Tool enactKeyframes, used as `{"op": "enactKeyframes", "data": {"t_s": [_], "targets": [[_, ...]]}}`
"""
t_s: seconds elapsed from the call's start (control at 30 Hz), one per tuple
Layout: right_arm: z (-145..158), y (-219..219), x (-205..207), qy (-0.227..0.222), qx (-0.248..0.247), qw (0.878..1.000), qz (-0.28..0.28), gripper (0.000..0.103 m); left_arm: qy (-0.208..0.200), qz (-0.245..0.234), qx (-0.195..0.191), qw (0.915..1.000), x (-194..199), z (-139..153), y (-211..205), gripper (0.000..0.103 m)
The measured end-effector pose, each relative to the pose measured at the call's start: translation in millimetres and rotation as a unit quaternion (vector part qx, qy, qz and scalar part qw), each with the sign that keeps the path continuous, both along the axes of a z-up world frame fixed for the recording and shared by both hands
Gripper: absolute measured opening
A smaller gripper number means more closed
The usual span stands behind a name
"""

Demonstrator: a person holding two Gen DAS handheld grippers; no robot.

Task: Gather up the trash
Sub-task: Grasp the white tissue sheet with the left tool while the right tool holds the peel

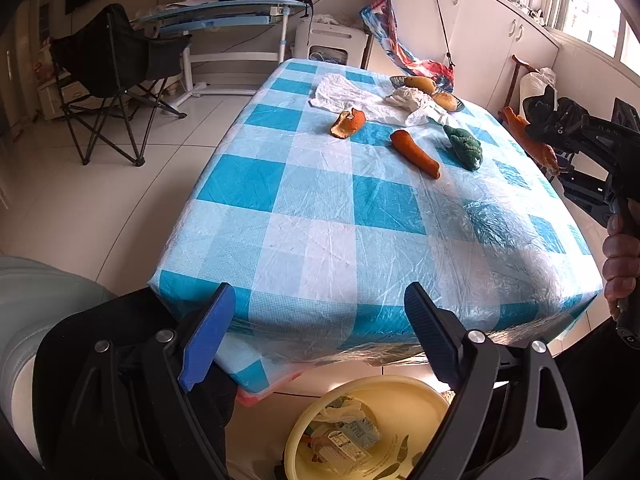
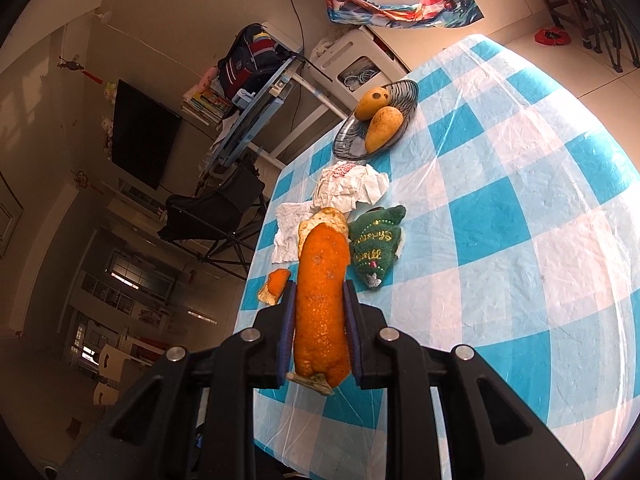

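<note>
My right gripper (image 2: 318, 300) is shut on a long strip of orange peel (image 2: 322, 304) and holds it above the checked table (image 2: 500, 240); it shows at the right edge of the left wrist view (image 1: 532, 140). My left gripper (image 1: 318, 308) is open and empty over the table's near edge, above a yellow basin (image 1: 400, 396) on the floor that holds trash. On the table lie a curled orange peel (image 1: 348, 123), a carrot-like orange piece (image 1: 415, 153), a white tissue (image 1: 340, 94), crumpled paper (image 1: 416, 100) and a green knitted item (image 1: 466, 146).
A glass dish with two mangoes (image 2: 378, 118) stands at the table's far end. A black folding chair (image 1: 116, 76) and a desk (image 1: 224, 16) stand to the left beyond the table. White cabinets (image 1: 480, 32) line the right wall.
</note>
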State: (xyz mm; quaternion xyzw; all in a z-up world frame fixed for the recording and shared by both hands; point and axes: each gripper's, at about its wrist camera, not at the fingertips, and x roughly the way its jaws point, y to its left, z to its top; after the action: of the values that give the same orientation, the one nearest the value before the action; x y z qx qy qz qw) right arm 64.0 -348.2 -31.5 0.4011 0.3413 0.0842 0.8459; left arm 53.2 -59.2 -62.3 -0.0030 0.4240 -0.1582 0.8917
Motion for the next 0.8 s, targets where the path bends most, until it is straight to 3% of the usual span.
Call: {"op": "enactKeyframes", "data": {"t_s": [0.13,0.33,0.53,0.7,0.73,0.77,0.8], "targets": [[0,-1,0,-0.005,0.012,1.0,-0.005,0.024,-0.028,-0.018,-0.014,0.9993,33,27,-19,0.084],[-6,-3,3,-0.002,0.026,1.0,-0.007,0.025,-0.042,-0.055,-0.029,0.9972,124,61,-70,0.093],[-17,-9,6,0.008,0.051,0.999,-0.007,0.026,0.017,-0.086,0.02,0.9959,215,24,-126,0.094],[-20,-8,7,0.01,0.064,0.998,0.003,0.026,0.048,-0.099,0.056,0.9923,251,-8,-150,0.094],[-21,-8,8,0.01,0.067,0.998,0.004,0.026,0.038,-0.101,0.065,0.992,252,-9,-155,0.093],[-20,-8,7,0.009,0.069,0.998,0.005,0.026,0.034,-0.109,0.072,0.9909,252,-10,-160,0.088],[-21,-9,7,0.009,0.071,0.997,0.005,0.026,0.026,-0.117,0.075,0.9899,250,-9,-163,0.075]]}}
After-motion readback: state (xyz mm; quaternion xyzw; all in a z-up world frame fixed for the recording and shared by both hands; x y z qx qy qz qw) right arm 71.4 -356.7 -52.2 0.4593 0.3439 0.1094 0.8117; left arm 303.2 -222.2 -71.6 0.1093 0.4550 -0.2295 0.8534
